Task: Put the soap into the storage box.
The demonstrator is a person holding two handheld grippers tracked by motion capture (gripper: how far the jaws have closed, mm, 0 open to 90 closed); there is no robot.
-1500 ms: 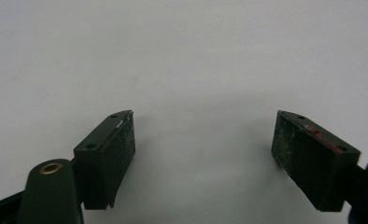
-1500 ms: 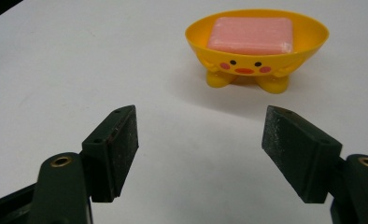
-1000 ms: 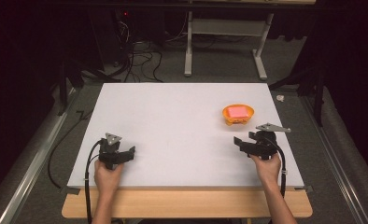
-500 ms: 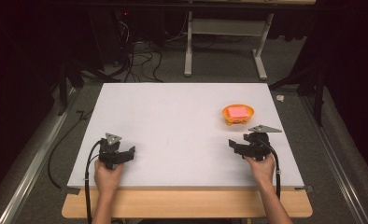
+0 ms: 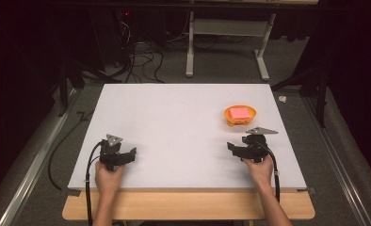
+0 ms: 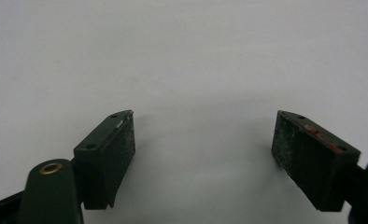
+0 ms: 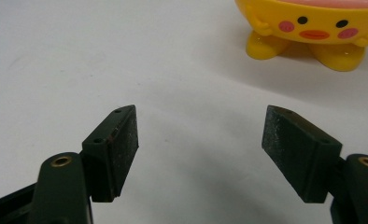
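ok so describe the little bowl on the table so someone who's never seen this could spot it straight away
Start at the big white table and go to its far right part, just beyond the right gripper. There stands a small orange-yellow bowl on stubby feet, with something pink inside. The right gripper view shows a cartoon face with rosy cheeks on its side; it is the one colourful thing on the white top.
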